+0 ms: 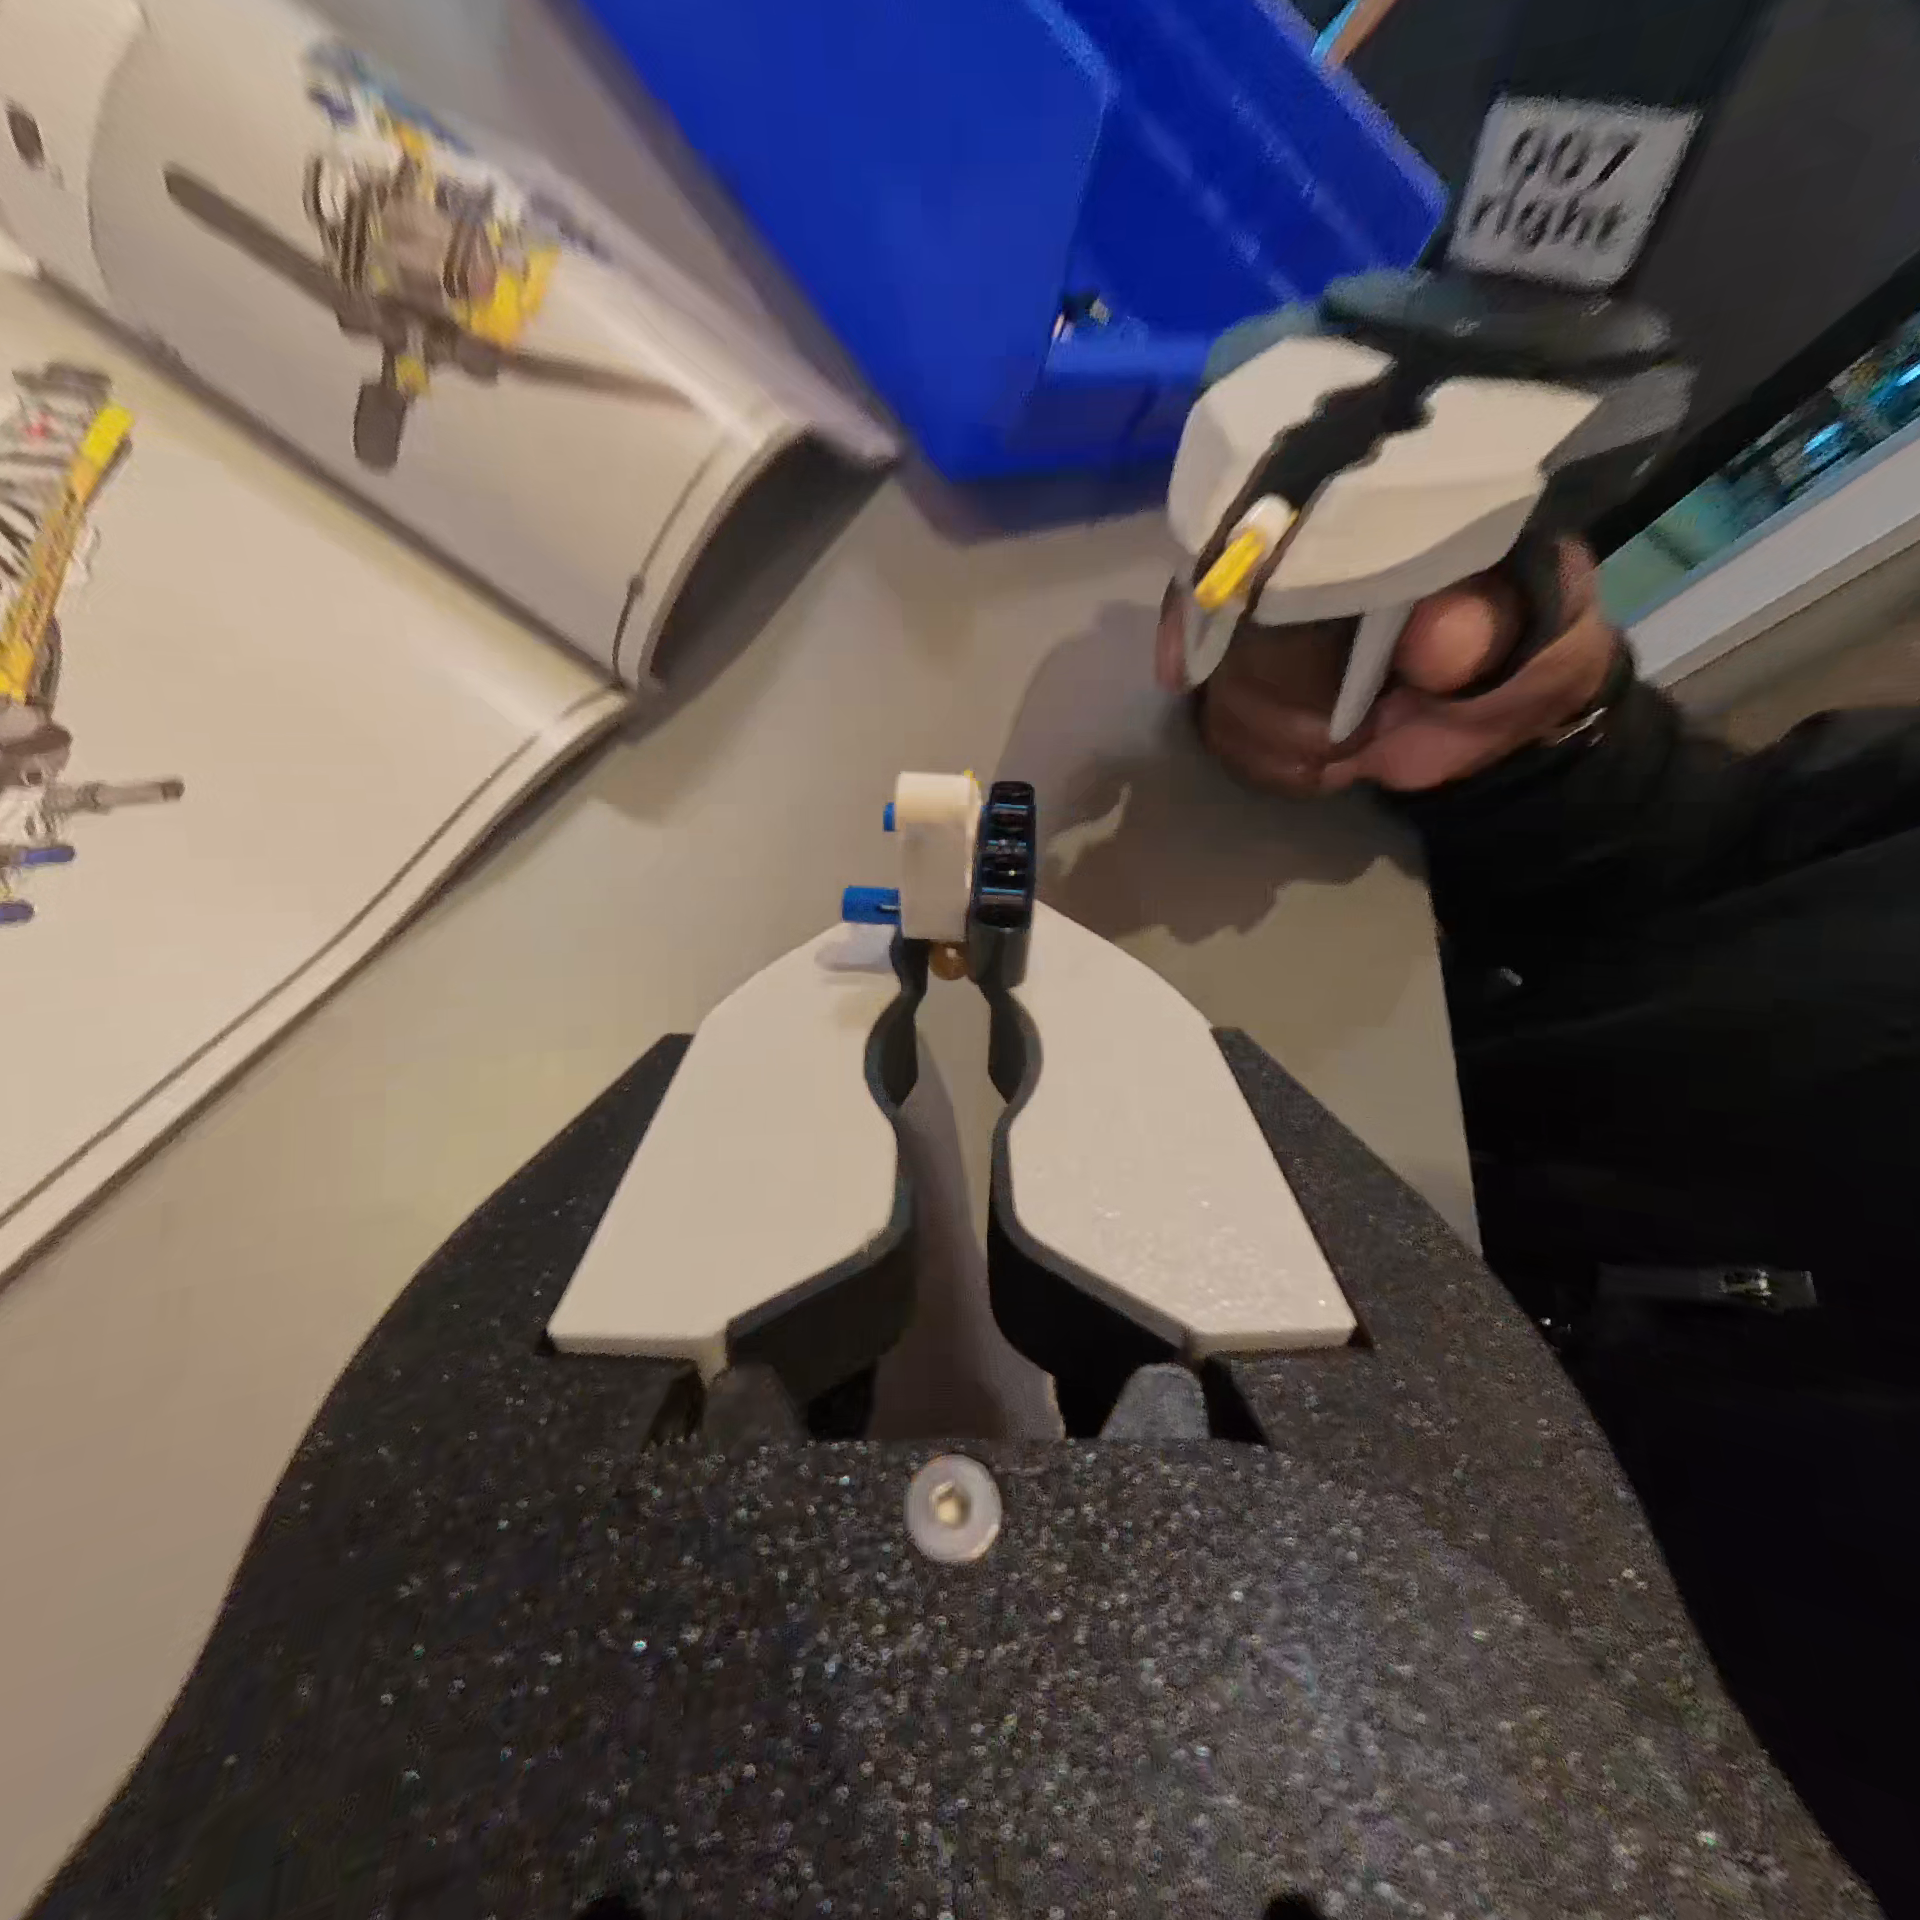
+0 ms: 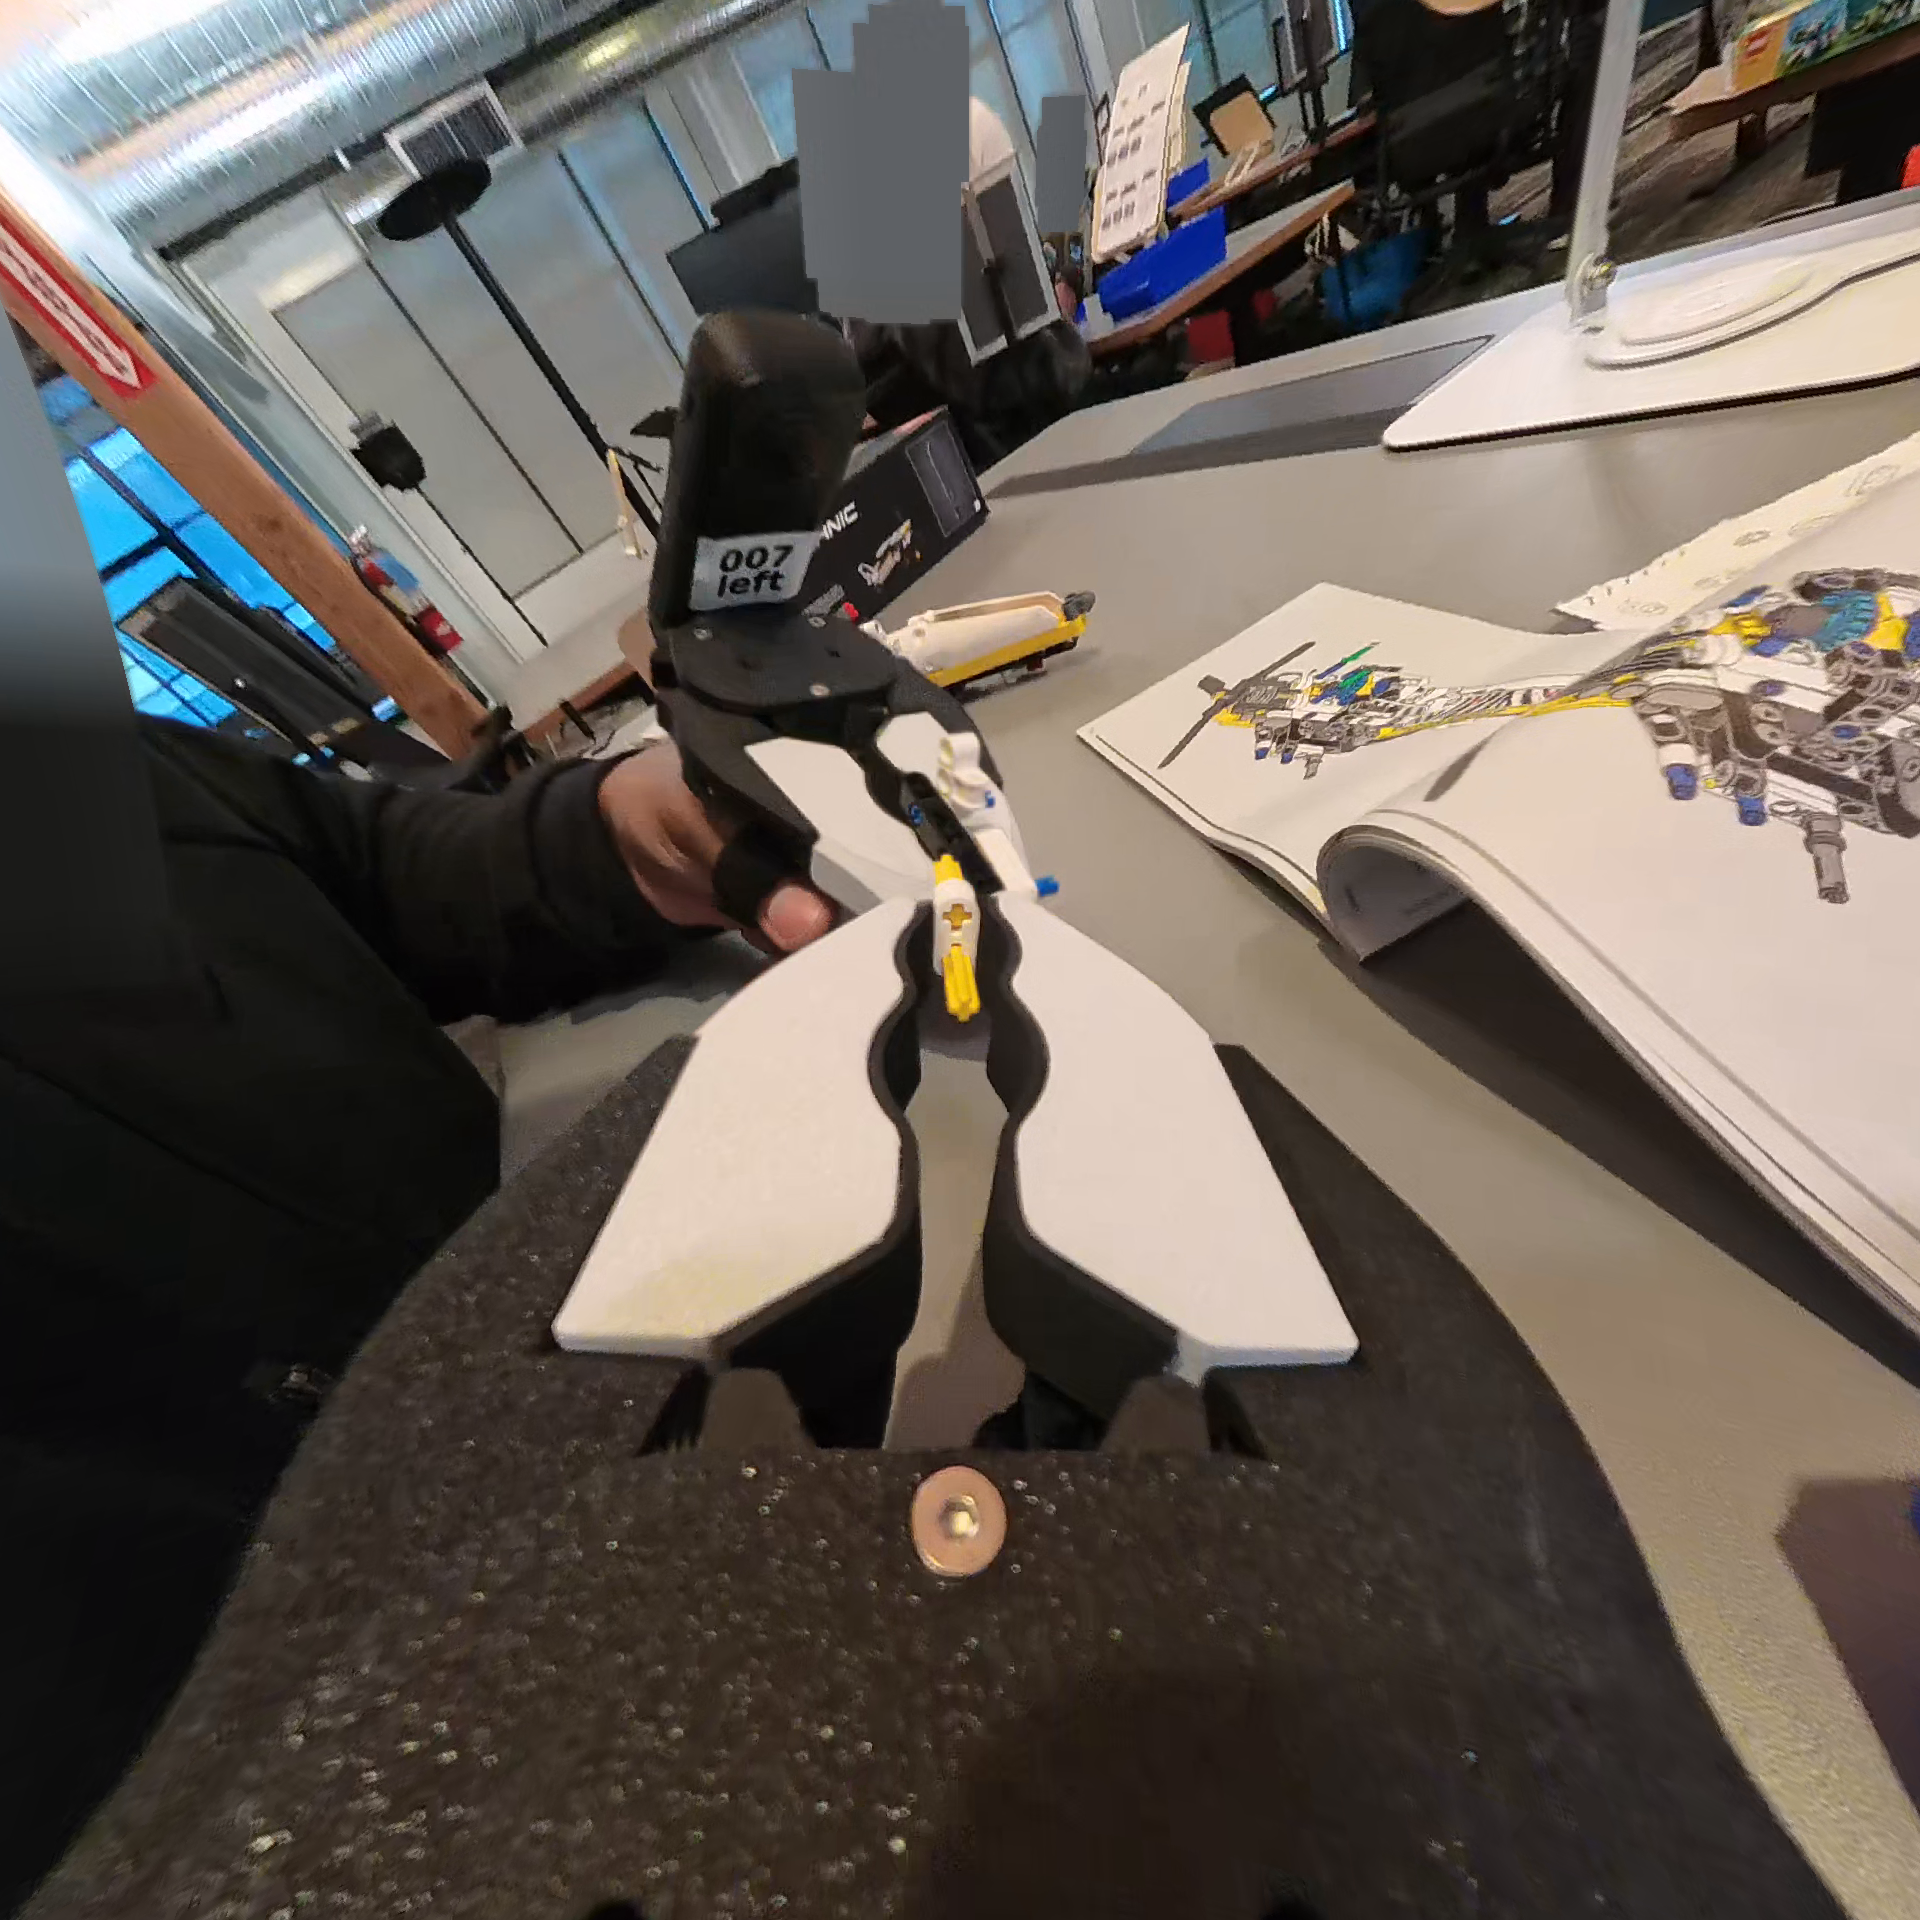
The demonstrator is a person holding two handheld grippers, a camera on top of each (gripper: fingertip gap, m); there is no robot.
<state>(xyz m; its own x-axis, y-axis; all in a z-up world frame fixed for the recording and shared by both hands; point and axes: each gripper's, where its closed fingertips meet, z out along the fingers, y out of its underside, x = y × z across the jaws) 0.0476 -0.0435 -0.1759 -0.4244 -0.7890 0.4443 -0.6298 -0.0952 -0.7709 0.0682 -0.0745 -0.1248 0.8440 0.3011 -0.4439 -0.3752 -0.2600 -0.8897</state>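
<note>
Here, an open instruction booklet (image 2: 1558, 831) is lying on the grey table (image 2: 1195, 582) beside both grippers. The left gripper (image 1: 961, 961) is pinching a small white-and-black brick assembly (image 1: 961, 847) at its fingertips. The right gripper (image 2: 956, 935) is clamping a white connector with a yellow axle (image 2: 956, 951), just beside that assembly.

Each camera sits close behind its own fingers. The left wrist view tilts down at the tabletop (image 1: 312, 1299); the right wrist view looks level across it. Both share the open booklet (image 2: 1558, 831).
</note>
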